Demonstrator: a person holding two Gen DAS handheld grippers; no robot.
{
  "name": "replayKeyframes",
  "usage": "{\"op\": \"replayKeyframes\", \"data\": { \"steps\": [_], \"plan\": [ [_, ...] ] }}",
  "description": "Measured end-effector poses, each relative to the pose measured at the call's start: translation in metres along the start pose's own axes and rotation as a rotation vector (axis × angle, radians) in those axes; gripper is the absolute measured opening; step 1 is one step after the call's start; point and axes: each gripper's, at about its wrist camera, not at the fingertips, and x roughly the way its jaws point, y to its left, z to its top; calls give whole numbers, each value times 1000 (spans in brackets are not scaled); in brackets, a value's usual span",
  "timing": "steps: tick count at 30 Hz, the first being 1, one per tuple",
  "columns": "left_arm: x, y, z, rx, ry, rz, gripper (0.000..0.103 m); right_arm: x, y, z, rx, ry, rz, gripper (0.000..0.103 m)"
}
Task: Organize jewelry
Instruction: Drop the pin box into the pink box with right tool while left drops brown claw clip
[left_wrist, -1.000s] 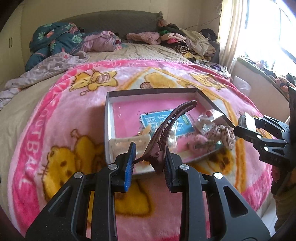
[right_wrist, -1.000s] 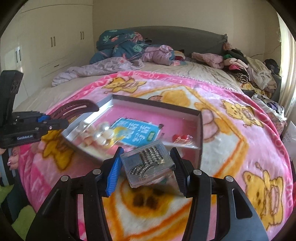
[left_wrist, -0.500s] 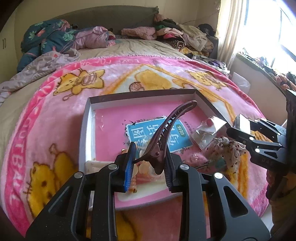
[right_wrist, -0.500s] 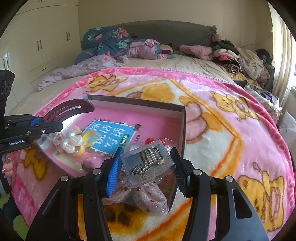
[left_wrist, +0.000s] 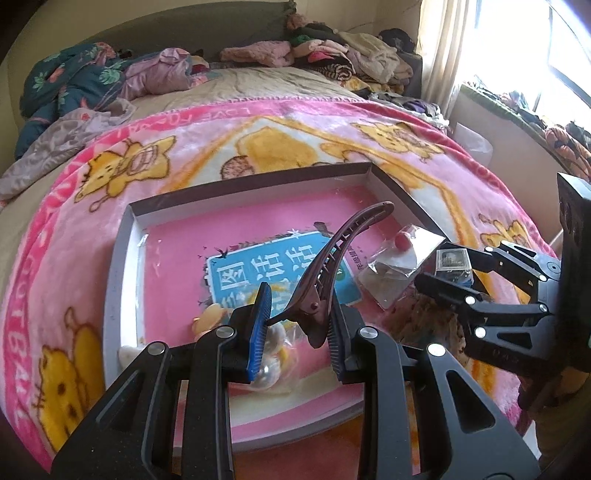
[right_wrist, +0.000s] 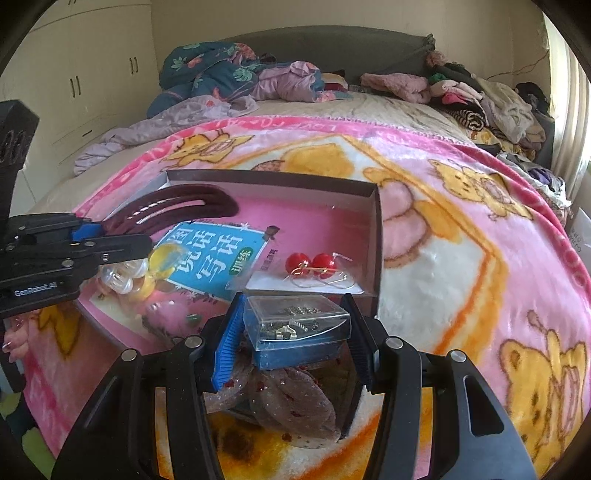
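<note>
My left gripper (left_wrist: 297, 328) is shut on a dark maroon hair clip (left_wrist: 340, 254), held over the near part of a shallow box (left_wrist: 122, 251) with a pink floor. My right gripper (right_wrist: 295, 336) is shut on a small clear plastic case of metal jewelry (right_wrist: 295, 321), low over the box's near right corner. The clip also shows in the right wrist view (right_wrist: 177, 206). Inside the box lie a blue printed card (right_wrist: 210, 258), a bag with red ball earrings (right_wrist: 310, 264), pearl beads (right_wrist: 118, 277) and a pink speckled scrunchie (right_wrist: 291, 402).
The box rests on a pink cartoon blanket (left_wrist: 295, 136) on a bed. Piled clothes (left_wrist: 351, 51) and bedding (left_wrist: 81, 81) lie at the far end. A window sill (left_wrist: 517, 118) is to the right, wardrobes (right_wrist: 74, 81) to the left.
Both grippers have moved forward and lower over the box with their loads still held. The clear case now sits just above the scrunchie at the box's near right corner.
</note>
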Motion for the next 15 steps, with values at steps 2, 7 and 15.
{"op": "replayKeyframes", "data": {
  "steps": [2,7,15],
  "plan": [
    [4,-2,0,3,10,-1,21,2,0,-1,5,3,8,50],
    [12,-4,0,11,26,3,21,4,5,-3,1,14,34,50],
    [17,-4,-1,8,41,3,21,-3,6,-7,11,4,34,55]
  ]
}}
